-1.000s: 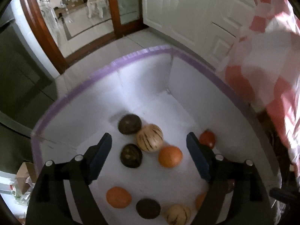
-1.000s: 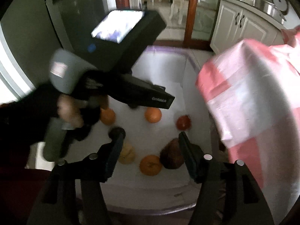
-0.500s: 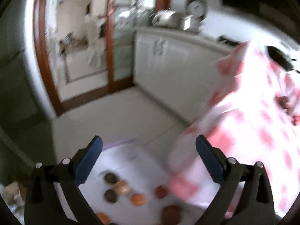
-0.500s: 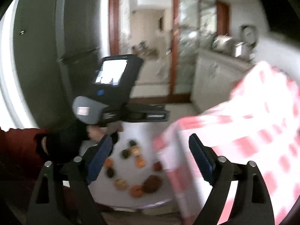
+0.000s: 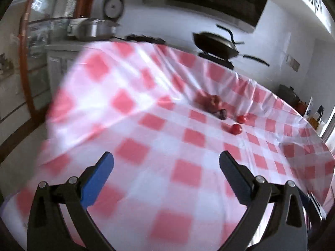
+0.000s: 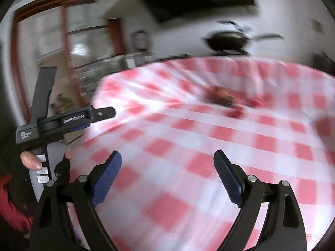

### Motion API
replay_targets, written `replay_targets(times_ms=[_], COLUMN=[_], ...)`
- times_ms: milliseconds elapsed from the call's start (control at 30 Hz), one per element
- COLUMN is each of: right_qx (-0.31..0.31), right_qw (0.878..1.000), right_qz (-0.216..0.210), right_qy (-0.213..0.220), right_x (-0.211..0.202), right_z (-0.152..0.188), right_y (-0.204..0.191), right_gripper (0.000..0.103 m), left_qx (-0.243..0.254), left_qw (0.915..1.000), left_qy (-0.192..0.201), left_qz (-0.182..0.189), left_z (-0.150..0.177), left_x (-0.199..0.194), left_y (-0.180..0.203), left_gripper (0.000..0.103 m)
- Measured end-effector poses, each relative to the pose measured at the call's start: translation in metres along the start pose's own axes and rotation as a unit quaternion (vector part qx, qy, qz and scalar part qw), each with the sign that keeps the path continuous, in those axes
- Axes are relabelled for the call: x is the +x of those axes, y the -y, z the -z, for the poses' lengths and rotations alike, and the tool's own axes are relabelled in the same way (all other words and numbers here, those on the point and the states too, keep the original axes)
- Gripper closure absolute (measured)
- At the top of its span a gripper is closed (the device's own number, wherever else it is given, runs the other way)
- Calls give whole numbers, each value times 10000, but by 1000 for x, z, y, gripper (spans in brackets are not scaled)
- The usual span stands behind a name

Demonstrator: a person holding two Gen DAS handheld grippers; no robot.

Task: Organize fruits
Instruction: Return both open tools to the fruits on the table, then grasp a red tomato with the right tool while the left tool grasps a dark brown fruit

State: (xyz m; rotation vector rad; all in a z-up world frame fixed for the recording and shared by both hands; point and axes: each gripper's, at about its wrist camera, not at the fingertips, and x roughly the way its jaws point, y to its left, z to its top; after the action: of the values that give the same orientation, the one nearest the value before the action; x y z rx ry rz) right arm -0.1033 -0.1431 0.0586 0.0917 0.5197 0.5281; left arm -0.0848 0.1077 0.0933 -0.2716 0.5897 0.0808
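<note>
Red-and-white checked cloth, glossy like plastic and creased toward its far edge, covers the bench [image 5: 159, 150]. On it, well beyond both grippers, lie the fruits: two small round red ones [image 5: 236, 128] side by side, a dark one [image 5: 222, 114] just behind them, and a blurred reddish-brown heap [image 5: 209, 102] farther back. The left gripper [image 5: 166, 163] has just been opening its jaws; they stand released, with only cloth in the gap. The right gripper [image 6: 167, 161] has likewise just been opening, its ribbed blue pads [image 6: 227, 177] parted and bare. The fruits sit beyond its jaws too, smeared by blur. A dark wok [image 5: 215, 44] stands behind the bench.
</note>
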Motion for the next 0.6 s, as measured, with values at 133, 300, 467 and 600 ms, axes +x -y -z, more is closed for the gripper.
replay_targets(times_ms=[133, 300, 467, 600], right_qx=[434, 600, 791, 786], right_qw=[9967, 9925, 9902, 9898], right_qz=[544, 871, 898, 925], right_qy=[-410, -605, -721, -752], right_x=[28, 70, 120, 154], right_z=[-10, -27, -50, -67], right_y=[59, 94, 113, 121], right_gripper=[16, 16, 16, 16], left_qx=[-208, -903, -1636, -1645], left_qw=[9993, 9950, 9854, 9855], left_qy=[-274, -333, -214, 62], left_qz=[120, 273, 412, 398], left_z=[-15, -40, -57, -61], left_x=[70, 140, 181, 195], left_y=[44, 67, 64, 53], left_gripper=[2, 2, 2, 2])
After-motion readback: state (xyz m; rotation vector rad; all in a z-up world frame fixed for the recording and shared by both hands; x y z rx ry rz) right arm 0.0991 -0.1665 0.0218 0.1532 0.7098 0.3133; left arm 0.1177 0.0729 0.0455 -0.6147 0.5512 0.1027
